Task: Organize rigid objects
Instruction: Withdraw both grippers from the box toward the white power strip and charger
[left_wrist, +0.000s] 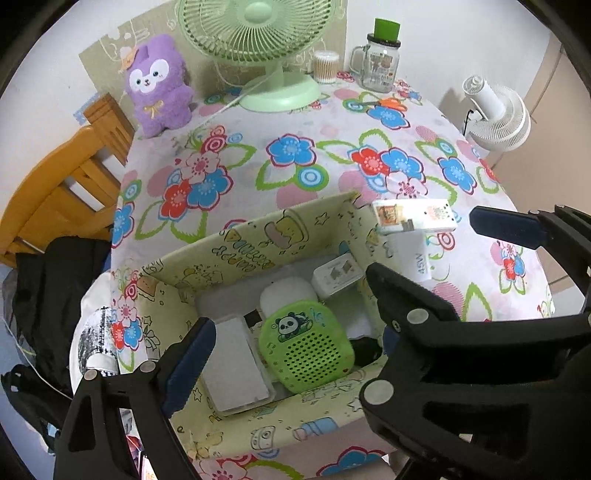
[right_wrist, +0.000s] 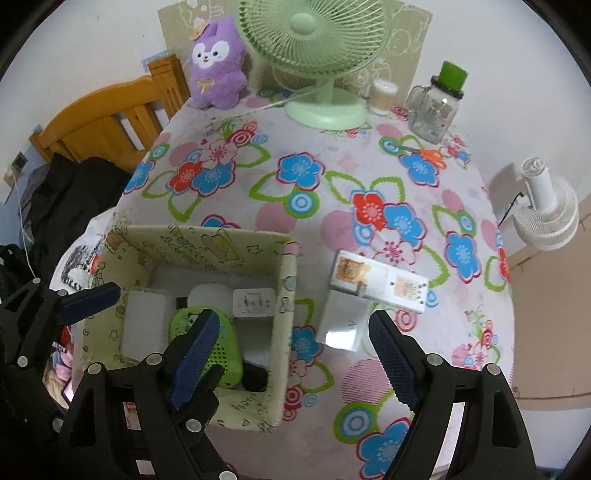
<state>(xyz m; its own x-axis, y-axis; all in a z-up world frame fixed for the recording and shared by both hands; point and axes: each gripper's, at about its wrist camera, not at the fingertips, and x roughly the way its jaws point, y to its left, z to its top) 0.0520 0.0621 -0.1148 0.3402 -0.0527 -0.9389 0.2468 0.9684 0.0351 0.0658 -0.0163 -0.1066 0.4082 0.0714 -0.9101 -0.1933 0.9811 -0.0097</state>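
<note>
The bin sits at the near edge of the table, close to the person, likely so that loose things can be dropped in with a short reach. It already holds a green speaker, a flat white case, a white charger and a rounded white lump packed side by side, with something black tucked in a corner.

Still out on the cloth, just beside the bin's right wall, lie a long white box and a smaller white box touching it; judging by the task, these are next to go in.

The left gripper hangs above the bin with its jaws spread and nothing between them. The right gripper hovers over the bin's right wall, jaws likewise spread and empty, the two boxes lying ahead of its right finger.

There is bare cloth all around the boxes, so an approach from above looks unhindered. The bin's tall soft walls are the edge to clear on the way in. The fan, jar and plush stand well apart at the far side.
</note>
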